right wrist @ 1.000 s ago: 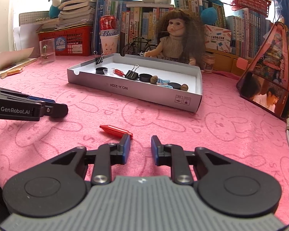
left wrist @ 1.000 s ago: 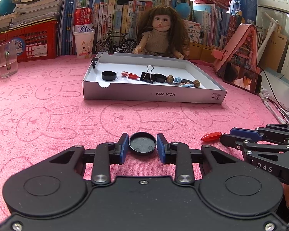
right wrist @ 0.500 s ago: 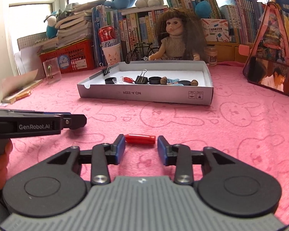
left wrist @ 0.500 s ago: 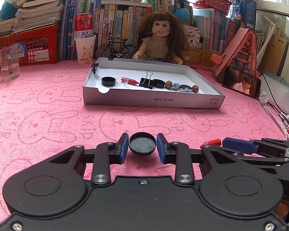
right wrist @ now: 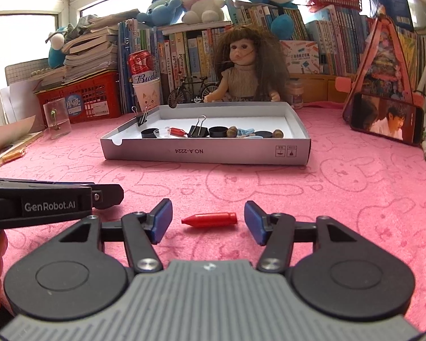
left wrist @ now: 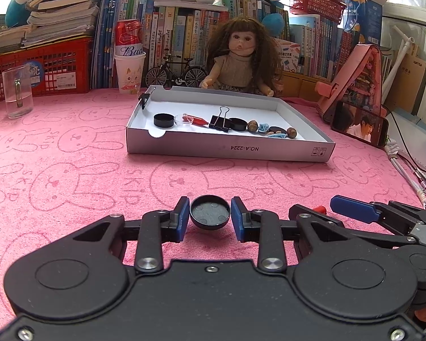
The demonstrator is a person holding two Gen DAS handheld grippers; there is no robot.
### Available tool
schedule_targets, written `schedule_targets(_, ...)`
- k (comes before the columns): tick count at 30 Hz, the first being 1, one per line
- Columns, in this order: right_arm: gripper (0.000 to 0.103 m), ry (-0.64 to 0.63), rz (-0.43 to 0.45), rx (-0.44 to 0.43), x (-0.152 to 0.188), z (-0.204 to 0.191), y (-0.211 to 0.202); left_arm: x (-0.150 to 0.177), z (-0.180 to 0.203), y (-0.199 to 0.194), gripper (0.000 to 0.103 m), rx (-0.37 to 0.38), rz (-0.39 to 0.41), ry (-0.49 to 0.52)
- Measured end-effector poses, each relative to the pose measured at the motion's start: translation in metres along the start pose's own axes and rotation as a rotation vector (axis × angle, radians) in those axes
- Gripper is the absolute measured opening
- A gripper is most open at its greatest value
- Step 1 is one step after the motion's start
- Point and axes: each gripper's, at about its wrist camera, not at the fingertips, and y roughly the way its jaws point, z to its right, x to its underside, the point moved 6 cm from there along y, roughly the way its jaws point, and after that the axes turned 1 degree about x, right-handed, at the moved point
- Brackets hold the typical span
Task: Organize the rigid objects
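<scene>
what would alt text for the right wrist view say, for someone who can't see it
The right tool sits open over a pink bunny-print cloth, a red bullet-shaped cap lying sideways between its blue pads, untouched. The left tool reaches in from the left edge. Behind, a shallow white box holds small items, with a doll and bookshelves beyond.

Tray point(left wrist: 230, 150) w/ clips, caps centre; doll point(left wrist: 241, 59) behind; phone point(left wrist: 359, 126) right.
</scene>
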Motion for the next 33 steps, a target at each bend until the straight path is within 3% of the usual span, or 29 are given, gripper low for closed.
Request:
schedule_targets(12,0.071,-0.052,-0.083,-0.032,0.0,0.005,0.009,0.001,0.002,0.002,0.03,0.001,-0.008,0.002)
schedule_targets(14,0.057,-0.056,-0.088,-0.031,-0.001,0.005,0.01,0.001,0.002,0.002,0.03,0.001,-0.008,0.003)
schedule_targets(16,0.049,-0.058,-0.09,-0.028,-0.001,0.005,0.01,0.001,0.002,0.002,0.03,0.001,-0.007,0.002)
schedule_targets(33,0.049,-0.022,-0.081,0.002,-0.016,0.012,0.015,-0.015,0.01,0.009,0.03,-0.015,0.005,-0.025)
